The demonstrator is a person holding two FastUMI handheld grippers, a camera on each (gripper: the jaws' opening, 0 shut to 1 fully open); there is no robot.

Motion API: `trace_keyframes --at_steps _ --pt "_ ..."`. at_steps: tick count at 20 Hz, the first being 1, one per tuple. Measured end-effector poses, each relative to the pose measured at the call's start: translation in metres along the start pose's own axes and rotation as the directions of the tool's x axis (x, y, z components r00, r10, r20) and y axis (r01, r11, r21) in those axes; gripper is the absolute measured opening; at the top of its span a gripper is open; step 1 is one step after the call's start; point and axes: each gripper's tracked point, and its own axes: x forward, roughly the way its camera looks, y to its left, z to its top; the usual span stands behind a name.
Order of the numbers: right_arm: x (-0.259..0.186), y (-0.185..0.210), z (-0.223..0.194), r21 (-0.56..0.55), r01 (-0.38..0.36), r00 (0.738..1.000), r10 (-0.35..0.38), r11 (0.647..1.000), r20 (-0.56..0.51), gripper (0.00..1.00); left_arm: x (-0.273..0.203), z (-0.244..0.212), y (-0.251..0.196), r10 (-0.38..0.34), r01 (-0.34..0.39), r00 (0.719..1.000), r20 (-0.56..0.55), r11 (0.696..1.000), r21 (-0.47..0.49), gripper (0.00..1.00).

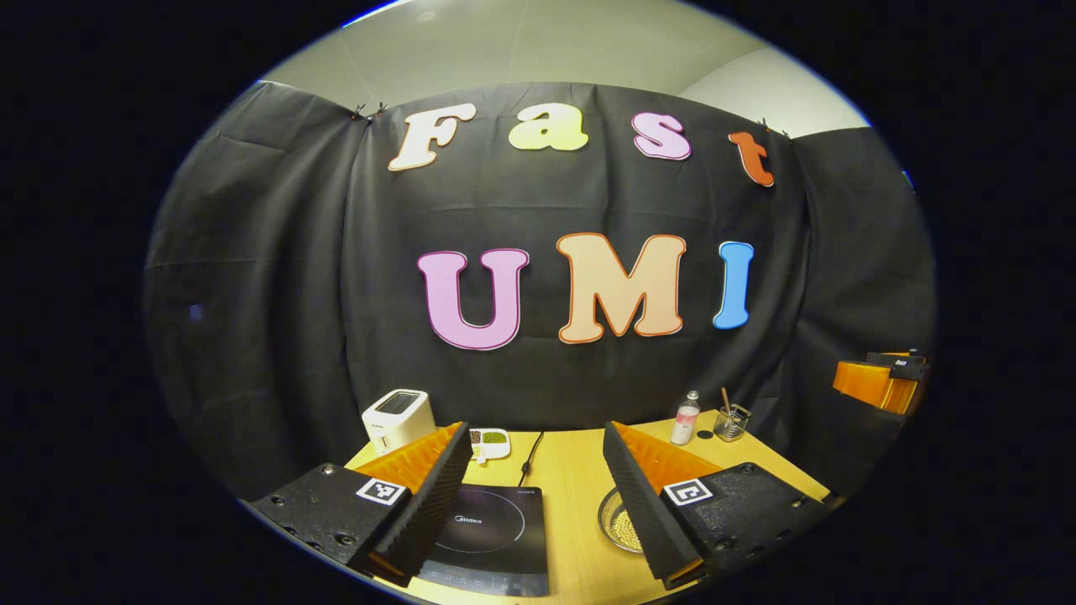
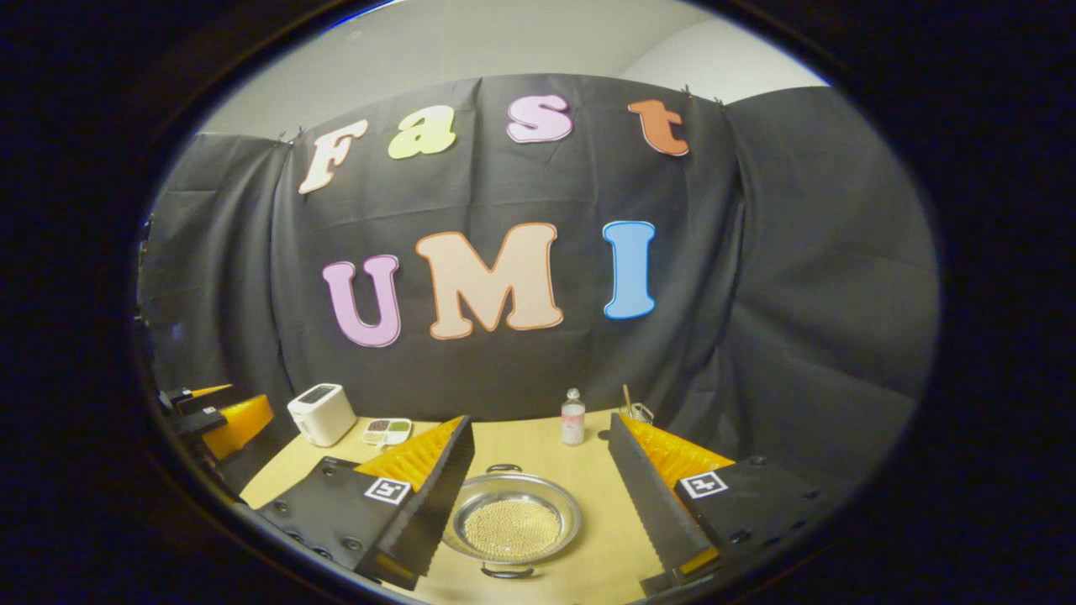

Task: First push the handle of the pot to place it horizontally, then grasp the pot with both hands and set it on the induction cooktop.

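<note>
- While both claws hang above the bench (image 2: 538,441), the pot (image 2: 511,523) sits on the wood between the right claw's (image 2: 538,504) spread fingers, touching neither.
- One pot, round and shallow, holds pale small beads (or grains; too small to tell).
- Two dark loop handles: one (image 2: 503,467) at the far rim, one (image 2: 507,572) at the near rim, so the handle line runs away from this camera, not across.
- In the left gripper view, the pot's rim (image 1: 618,521) peeks out beside the left claw's (image 1: 538,504) right finger.
- One cooktop (image 1: 492,538), dark and flat, lies between the left claw's fingers, which stand wide apart and hold nothing; a word is printed on it, left unread here.
- Pot and cooktop lie side by side, apart, with bare wood between them.
- One cord (image 1: 531,458) runs back from the cooktop.
- At the back: one white toaster (image 2: 321,413), one small dish (image 2: 387,431) with compartments, one bottle (image 2: 573,418) with a pale label (unreadable), one holder (image 1: 731,423) with a stick in it.
- Each claw body carries one square black-and-white marker (image 2: 386,490).
</note>
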Motion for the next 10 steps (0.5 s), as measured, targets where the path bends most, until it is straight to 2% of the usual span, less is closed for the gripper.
trace_keyframes --at_steps 1,2,4,8,9,10 --pt "0.003 0.002 -0.004 0.000 -0.005 1.000 0.005 1.000 -0.007 1.00 -0.002 -0.001 0.003 0.005 -0.005 1.000 -0.003 1.000 -0.001 0.96" --pt "0.004 0.004 -0.007 -0.002 -0.012 1.000 0.012 1.000 -0.016 0.75 -0.003 -0.001 0.005 0.010 -0.010 1.000 -0.004 1.000 -0.002 0.96" --pt "0.005 0.013 -0.012 0.002 -0.031 0.999 0.031 1.000 -0.028 0.72 -0.007 -0.003 0.011 0.020 -0.020 1.000 -0.005 1.000 -0.003 0.96" --pt "0.008 0.021 -0.024 0.002 -0.027 0.998 0.027 1.000 -0.056 0.29 -0.011 -0.008 0.024 0.032 -0.032 0.999 -0.008 0.999 -0.008 0.92" --pt "0.008 0.024 -0.028 -0.005 -0.024 0.998 0.024 1.000 -0.065 0.36 -0.012 -0.010 0.027 0.030 -0.030 0.999 -0.014 0.999 -0.012 0.92" --pt "0.009 0.026 -0.031 -0.014 -0.021 0.997 0.020 1.000 -0.071 0.36 -0.012 -0.012 0.032 0.029 -0.030 0.999 -0.017 0.999 -0.014 0.92"
